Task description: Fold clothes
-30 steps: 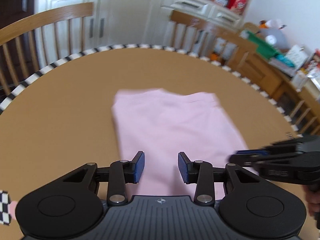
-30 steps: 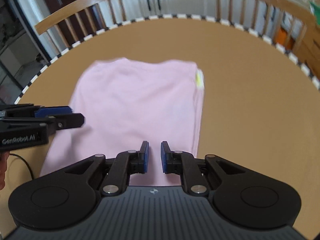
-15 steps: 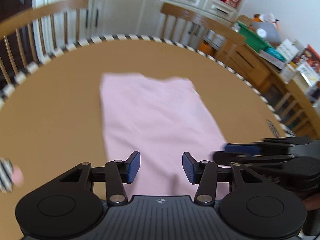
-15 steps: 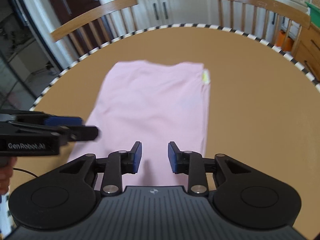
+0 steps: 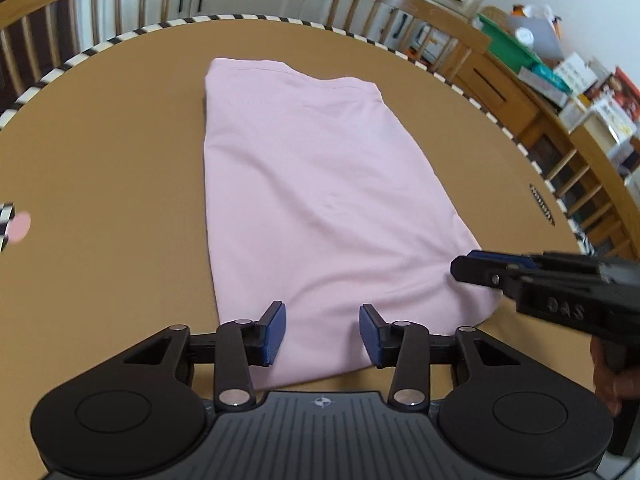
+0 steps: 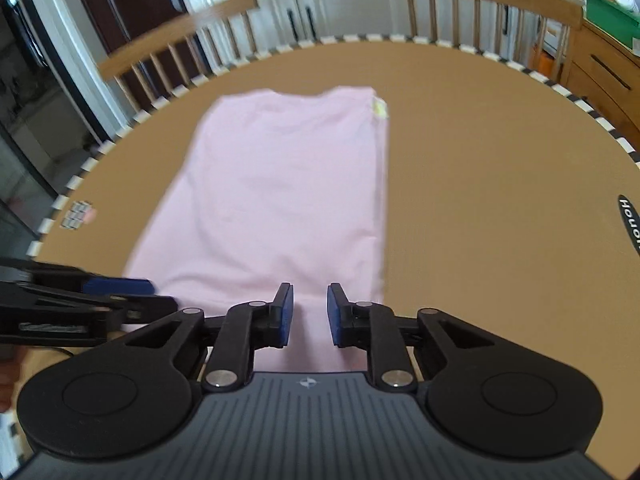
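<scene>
A pink garment (image 5: 312, 184), folded into a long rectangle, lies flat on the round brown table (image 5: 100, 140). My left gripper (image 5: 322, 332) hovers over the garment's near edge, left of centre; its jaws are apart and closing, and the cloth under them is not pinched. My right gripper (image 6: 310, 312) hangs over the near right part of the garment (image 6: 288, 184), jaws narrowly apart and closing, gripping nothing. Each gripper shows in the other's view: the right gripper (image 5: 480, 266) at the near right corner, the left gripper (image 6: 148, 296) at the near left corner. A yellow label (image 6: 379, 109) shows at the far right corner.
The table (image 6: 500, 180) has a black-and-white checked rim. Wooden chairs (image 5: 404, 4) stand around its far side. A sideboard with a green tray (image 5: 508, 46) and boxes stands to the right. A person's hand (image 5: 608, 376) holds the right gripper.
Both grippers have drawn back along the garment toward its near edge, so more of it shows ahead. The right jaws widened, then narrowed; the left jaws narrowed slightly.
</scene>
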A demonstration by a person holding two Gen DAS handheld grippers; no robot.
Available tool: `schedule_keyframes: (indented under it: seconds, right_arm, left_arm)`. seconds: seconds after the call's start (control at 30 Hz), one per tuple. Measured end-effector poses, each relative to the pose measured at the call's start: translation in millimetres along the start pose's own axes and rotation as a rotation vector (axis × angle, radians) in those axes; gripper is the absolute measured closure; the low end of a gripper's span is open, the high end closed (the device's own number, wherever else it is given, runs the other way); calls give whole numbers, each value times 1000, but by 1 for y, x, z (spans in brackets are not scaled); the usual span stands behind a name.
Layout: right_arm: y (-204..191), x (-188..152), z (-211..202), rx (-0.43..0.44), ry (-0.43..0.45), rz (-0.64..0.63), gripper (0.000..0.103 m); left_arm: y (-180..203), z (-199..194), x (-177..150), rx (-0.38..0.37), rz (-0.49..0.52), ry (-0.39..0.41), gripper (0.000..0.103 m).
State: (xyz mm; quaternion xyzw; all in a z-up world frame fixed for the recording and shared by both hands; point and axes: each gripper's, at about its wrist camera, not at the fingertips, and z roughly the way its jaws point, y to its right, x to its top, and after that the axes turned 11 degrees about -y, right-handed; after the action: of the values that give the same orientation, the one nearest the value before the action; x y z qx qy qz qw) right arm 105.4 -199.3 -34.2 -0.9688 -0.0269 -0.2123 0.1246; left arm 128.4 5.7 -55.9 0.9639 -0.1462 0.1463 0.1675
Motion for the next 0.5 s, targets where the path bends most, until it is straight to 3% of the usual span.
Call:
schedule_keyframes:
  seconds: [0.1, 0.23, 0.4, 0.5]
  right_arm:
    - [-15, -11, -2, 35, 15, -34, 82]
    - [-17, -27, 9, -14, -2, -53, 85]
    - [7, -32, -1, 26, 11, 40, 88]
    - [15, -33, -9, 1, 32, 95, 85]
  left_arm:
    - [6, 2, -8, 7, 10, 10, 58]
    - [7, 0, -19, 18, 18, 38, 58]
    - [5, -1, -22, 17, 24, 44, 58]
    - [6, -1, -24, 25, 29, 47, 58]
